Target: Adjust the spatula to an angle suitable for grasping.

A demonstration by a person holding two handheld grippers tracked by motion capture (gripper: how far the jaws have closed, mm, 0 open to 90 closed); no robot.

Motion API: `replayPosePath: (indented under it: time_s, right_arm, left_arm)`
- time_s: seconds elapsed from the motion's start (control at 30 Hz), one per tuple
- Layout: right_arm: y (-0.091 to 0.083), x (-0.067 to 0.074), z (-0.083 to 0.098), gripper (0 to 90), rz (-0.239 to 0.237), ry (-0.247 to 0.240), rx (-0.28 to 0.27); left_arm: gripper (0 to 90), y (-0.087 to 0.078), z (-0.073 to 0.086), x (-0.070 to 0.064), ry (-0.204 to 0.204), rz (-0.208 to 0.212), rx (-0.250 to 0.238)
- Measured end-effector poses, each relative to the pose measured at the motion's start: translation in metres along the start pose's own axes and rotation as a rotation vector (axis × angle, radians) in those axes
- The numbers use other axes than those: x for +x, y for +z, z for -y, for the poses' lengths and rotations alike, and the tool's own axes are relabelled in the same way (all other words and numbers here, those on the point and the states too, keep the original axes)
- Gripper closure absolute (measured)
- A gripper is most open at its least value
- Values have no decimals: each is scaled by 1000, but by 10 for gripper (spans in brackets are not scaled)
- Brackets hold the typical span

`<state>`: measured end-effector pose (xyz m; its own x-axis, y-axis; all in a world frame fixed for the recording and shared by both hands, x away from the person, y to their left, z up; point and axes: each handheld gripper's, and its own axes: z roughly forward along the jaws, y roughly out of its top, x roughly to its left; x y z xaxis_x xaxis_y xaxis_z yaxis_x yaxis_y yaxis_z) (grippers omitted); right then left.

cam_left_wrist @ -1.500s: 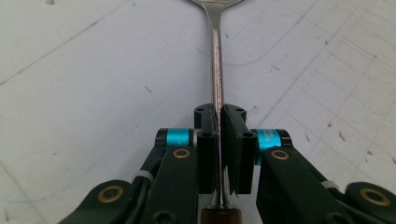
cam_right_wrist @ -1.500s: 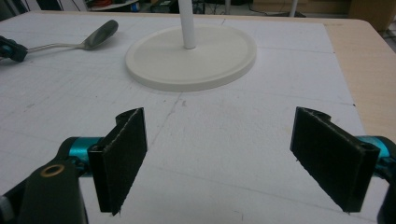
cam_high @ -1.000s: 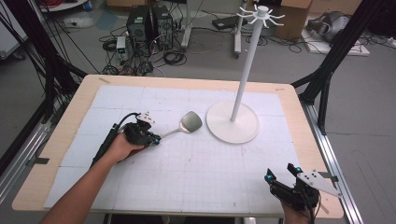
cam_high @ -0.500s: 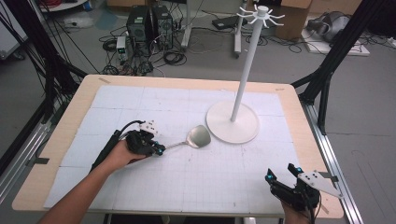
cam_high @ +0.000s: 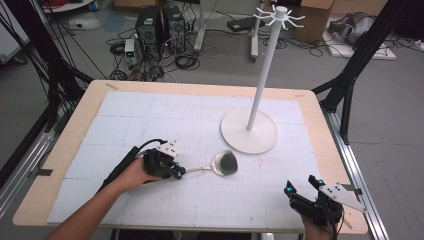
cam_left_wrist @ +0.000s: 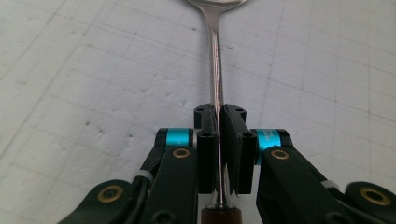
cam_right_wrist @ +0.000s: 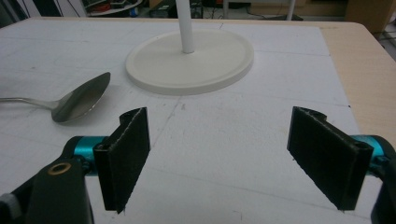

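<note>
Steel spoon (cam_high: 216,165) clamped by its handle in the left tongs (cam_high: 179,171), bowl pointing toward 3 o'clock in the high view. Left forearm entering from 7 o'clock, hand (cam_high: 137,172) wrapped round the tongs body, low over the desk (cam_high: 65,150), tongs lying roughly level. Right hand at the 5 o'clock corner of the desk, mostly cut off by the frame edge, tongs (cam_high: 302,187) aimed toward 11 o'clock.

Spoon: shiny metal, thin straight shaft, oval bowl with a dark reflection, brown end to the handle seen behind the pads in the left gripper view (cam_left_wrist: 215,56). Bowl lying just beside the stand (cam_high: 249,130), at the 7 o'clock edge of its round white base, close to the rim; touching or not, cannot tell. Seen also at 9 o'clock in the right gripper view (cam_right_wrist: 79,100), hollow side up.

Left tongs (cam_left_wrist: 217,140): nearly closed, pads pressed on both sides of the shaft. Right tongs (cam_right_wrist: 219,158): wide apart, nothing between, only white desk mat beneath.
</note>
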<state>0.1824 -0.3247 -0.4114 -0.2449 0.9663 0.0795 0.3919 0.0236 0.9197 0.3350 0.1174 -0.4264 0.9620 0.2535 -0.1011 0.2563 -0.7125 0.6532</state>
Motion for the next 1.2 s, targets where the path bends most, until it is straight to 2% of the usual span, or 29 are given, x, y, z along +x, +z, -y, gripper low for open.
replayPosePath:
  time_s: [0.17, 0.3, 0.33, 0.37, 0.4, 0.43, 0.47, 0.53, 0.63, 0.67, 0.8, 0.9, 0.97, 1.07, 1.2]
  right_arm:
    - [0, 0, 0, 202, 1, 0, 0]
    - [0, 0, 0, 202, 1, 1, 1]
    - [0, 0, 0, 202, 1, 2, 0]
    - [0, 0, 0, 202, 1, 4, -1]
    - [-1, 0, 0, 202, 0, 2, 1]
    - [-1, 0, 0, 202, 1, 0, 1]
    - [-1, 0, 0, 202, 1, 3, 2]
    - [-1, 0, 0, 202, 2, 6, 4]
    - [-1, -1, 1, 202, 2, 7, 2]
    - [-1, -1, 1, 202, 1, 8, 2]
    - [-2, 0, 0, 202, 2, 2, 3]
    - [-2, 0, 0, 202, 4, 5, 1]
    - [-3, 0, 0, 202, 4, 7, 0]
    - [-3, 0, 1, 202, 4, 9, 1]
    - [-3, 1, 0, 202, 2, 10, 1]
  left_arm:
    - [833, 6, -1, -8, 36, 38, 0]
    - [828, 8, 1, -9, 27, 35, -24]
    - [808, 7, 2, -9, 9, 28, -37]
    - [669, 6, 1, -9, -18, 17, -31]
    - [565, 5, 2, -9, -44, -2, -28]
    - [517, 2, 2, -9, -51, -14, -28]
    - [499, -2, 3, -10, -60, -27, -48]
    - [455, -11, 8, -15, -116, -63, -146]
    - [433, -28, 18, -20, -156, -125, -222]
    - [424, -33, 23, -23, -179, -161, -245]
    - [437, -52, 44, -30, -236, -238, -323]
    - [441, -63, 64, -35, -289, -278, -379]
    - [475, -70, 77, -40, -315, -293, -411]
    - [573, -79, 92, -48, -328, -298, -433]
    - [736, -88, 101, -62, -304, -308, -430]
